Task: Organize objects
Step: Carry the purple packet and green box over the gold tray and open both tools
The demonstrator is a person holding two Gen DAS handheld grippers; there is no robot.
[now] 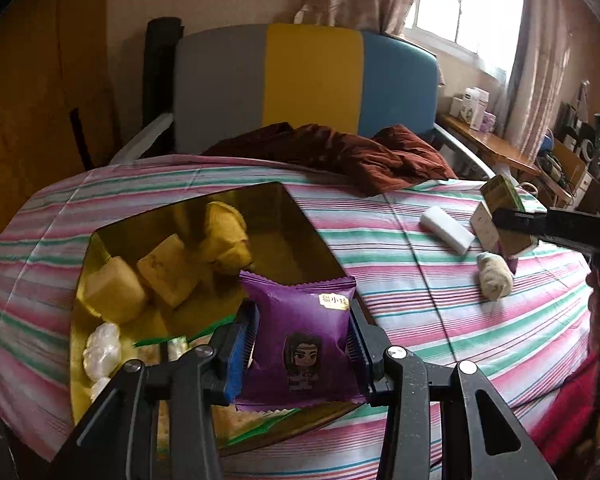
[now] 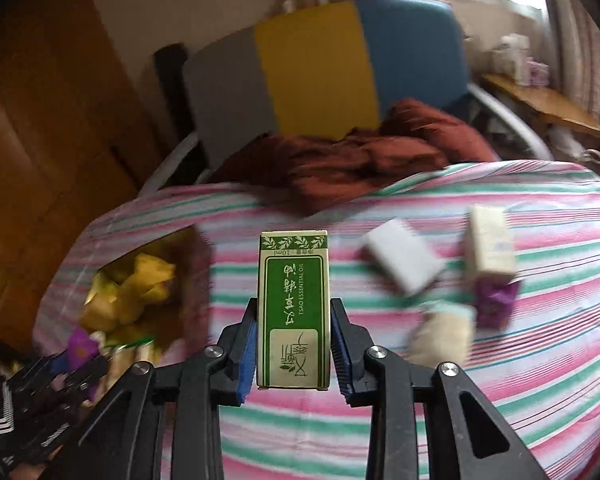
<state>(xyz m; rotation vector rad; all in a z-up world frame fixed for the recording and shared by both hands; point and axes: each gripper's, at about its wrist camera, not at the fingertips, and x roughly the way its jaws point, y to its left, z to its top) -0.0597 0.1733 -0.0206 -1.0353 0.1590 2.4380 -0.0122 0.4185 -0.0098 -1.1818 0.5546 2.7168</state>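
Gripping a purple snack packet (image 1: 306, 340) in the left gripper (image 1: 303, 344), jaws closed in against its two side edges, blue pads (image 1: 244, 340) pinching the wrapper and holding it up just above the near right corner of a gold tray (image 1: 300, 216). Lying in that tray: yellow wrapped blocks (image 1: 168, 276) toward the middle and pale crinkled wrappers (image 1: 102, 346) at the near left. Clamping a green essential-oil box (image 2: 293, 312) in the right gripper (image 2: 294, 344), jaws narrowed onto its long sides, box standing upright between the pads and raised clear of the striped bedspread (image 2: 420, 420). Showing again at the right edge of the left wrist view, the same box (image 1: 502, 194) in the black fingers. Resting on the bedspread beyond it: a white block (image 2: 404, 260), a cream box (image 2: 490, 244) with a second purple packet (image 2: 494, 302) touching its near end, and a pale rolled bundle (image 2: 440, 334) just beside them, all blurred. Lying crumpled at the far end of the bed, a dark red cloth (image 1: 352, 156), before a headboard (image 1: 312, 80) of grey, yellow and blue panels.
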